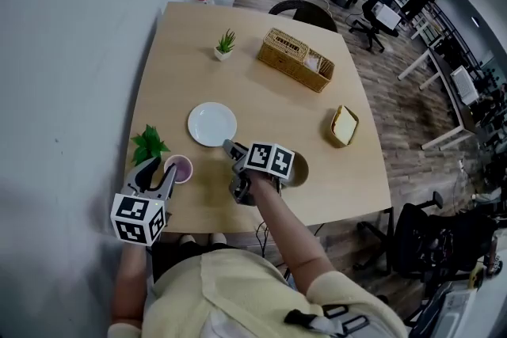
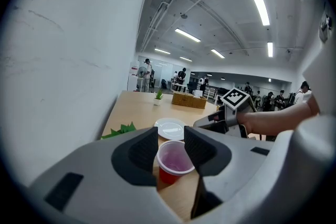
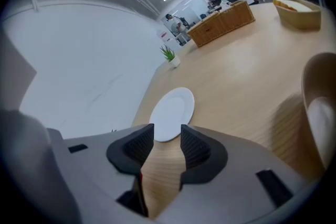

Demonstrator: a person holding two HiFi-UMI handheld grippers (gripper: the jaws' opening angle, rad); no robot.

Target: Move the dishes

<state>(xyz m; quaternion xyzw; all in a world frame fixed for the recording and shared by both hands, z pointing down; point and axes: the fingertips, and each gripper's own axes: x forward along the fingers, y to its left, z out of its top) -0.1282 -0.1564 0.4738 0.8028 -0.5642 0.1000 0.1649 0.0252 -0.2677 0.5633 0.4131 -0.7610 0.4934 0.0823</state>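
The left gripper (image 2: pixel 170 147) is grasping the red plastic cup with a pale inner wall (image 2: pixel 173 160); the rim is sitting between both pads while the cup is resting on the near left corner of the light wooden surface (image 1: pixel 269 115). The right gripper (image 3: pixel 167 139) is released and empty, and only bare wood is showing between its separated jaws. It is pointing at the round white plate (image 3: pixel 173 113), which is lying flat just beyond the jaws, left of centre. A tan bowl (image 3: pixel 320 113) is standing just to the right of this gripper.

Judged step: the approach to the plate is in hand, and no lift is taking place. The next move is calling for a low advance, so that the jaws are straddling the plate's thin near rim before clenching.
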